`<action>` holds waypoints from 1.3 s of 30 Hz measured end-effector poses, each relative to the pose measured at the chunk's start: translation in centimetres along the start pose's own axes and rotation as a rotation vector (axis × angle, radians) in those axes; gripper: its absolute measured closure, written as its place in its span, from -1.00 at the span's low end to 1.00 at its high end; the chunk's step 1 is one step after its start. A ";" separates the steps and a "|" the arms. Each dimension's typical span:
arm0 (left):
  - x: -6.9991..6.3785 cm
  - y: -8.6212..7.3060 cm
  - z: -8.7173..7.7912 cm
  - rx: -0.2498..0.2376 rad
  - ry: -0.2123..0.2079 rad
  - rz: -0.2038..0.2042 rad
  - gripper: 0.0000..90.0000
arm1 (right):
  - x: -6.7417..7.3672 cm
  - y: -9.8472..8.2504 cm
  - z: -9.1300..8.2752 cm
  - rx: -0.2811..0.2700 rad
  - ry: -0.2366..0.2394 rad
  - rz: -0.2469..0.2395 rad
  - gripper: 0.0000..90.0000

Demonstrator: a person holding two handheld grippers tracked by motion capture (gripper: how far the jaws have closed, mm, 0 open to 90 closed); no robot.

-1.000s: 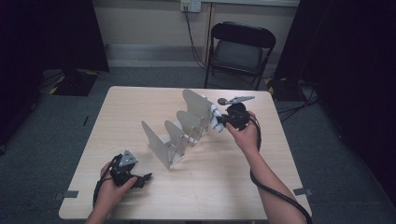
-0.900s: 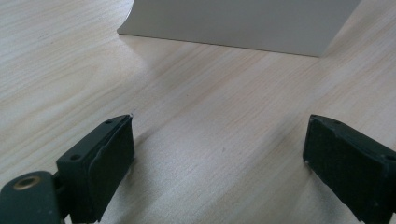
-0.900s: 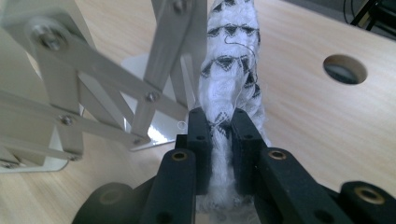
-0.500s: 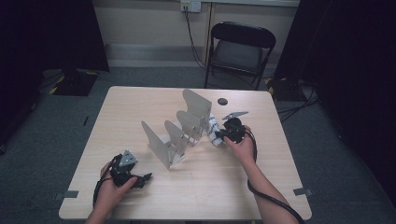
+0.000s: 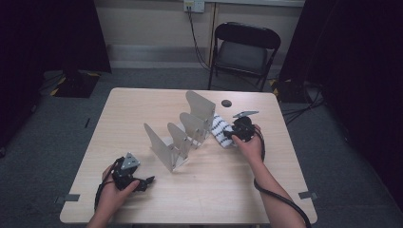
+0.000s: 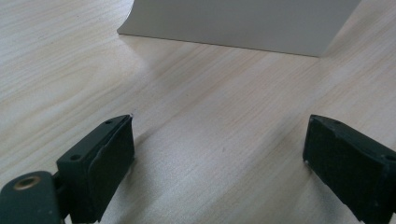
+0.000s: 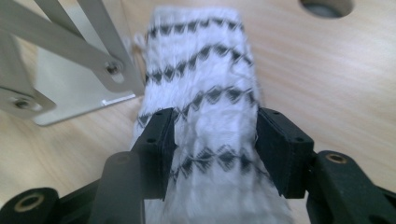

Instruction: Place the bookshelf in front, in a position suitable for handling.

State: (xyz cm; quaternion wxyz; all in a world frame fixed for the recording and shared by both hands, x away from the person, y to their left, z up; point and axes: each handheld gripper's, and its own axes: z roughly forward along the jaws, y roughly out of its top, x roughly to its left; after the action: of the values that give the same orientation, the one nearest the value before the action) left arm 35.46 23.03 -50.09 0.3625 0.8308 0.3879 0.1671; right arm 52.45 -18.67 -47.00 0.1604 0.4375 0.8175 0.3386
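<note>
A white cloth with black zigzag stripes (image 5: 219, 129) (image 7: 201, 79) lies rolled on the table, right beside the tall end of a metal divider rack (image 5: 183, 135) (image 7: 84, 56). My right gripper (image 5: 232, 135) (image 7: 212, 149) is low over the cloth's near end. Its jaws have just been opening and now flank the cloth, which fills the gap between them without being squeezed. My left gripper (image 5: 144, 183) (image 6: 217, 158) rests open on the table near the front left, nothing between its jaws, facing the rack's end plate (image 6: 243, 21).
The light wooden table (image 5: 142, 104) has a round cable hole (image 5: 226, 103) (image 7: 324, 5) just behind the cloth. A black folding chair (image 5: 244, 47) stands beyond the far edge. Dark curtains hang on both sides.
The right hand has come down and toward the near side with the cloth, setting it on the table by the rack. Its jaws have parted. The left hand has stayed put.
</note>
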 end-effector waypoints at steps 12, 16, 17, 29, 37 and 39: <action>0.0 0.0 0.0 0.002 0.002 0.002 -0.80 | 0.4 2.2 -1.1 0.052 0.024 -0.030 0.77; 0.0 0.0 0.0 0.003 0.005 0.005 -0.80 | 0.7 4.8 -3.9 -0.023 0.032 -0.049 0.77; 0.0 0.0 0.0 0.003 0.005 0.005 -0.80 | 0.7 4.8 -3.9 -0.023 0.032 -0.049 0.77; 0.0 0.0 0.0 -0.002 0.005 -0.002 -0.80 | 2.5 12.1 -8.3 -0.173 0.054 -0.132 0.76; 0.0 0.0 0.0 0.002 0.000 0.000 -0.80 | 2.4 11.0 -6.4 -0.132 0.093 -0.149 0.76; 0.0 0.0 0.0 0.002 -0.002 0.000 -0.80 | 2.2 10.3 -6.0 -0.128 0.104 -0.145 0.76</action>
State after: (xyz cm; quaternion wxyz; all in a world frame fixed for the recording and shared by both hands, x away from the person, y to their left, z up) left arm 35.46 23.08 -50.08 0.3619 0.8313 0.3877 0.1661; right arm 54.16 -15.36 -35.46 0.1692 0.3478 0.8310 0.3998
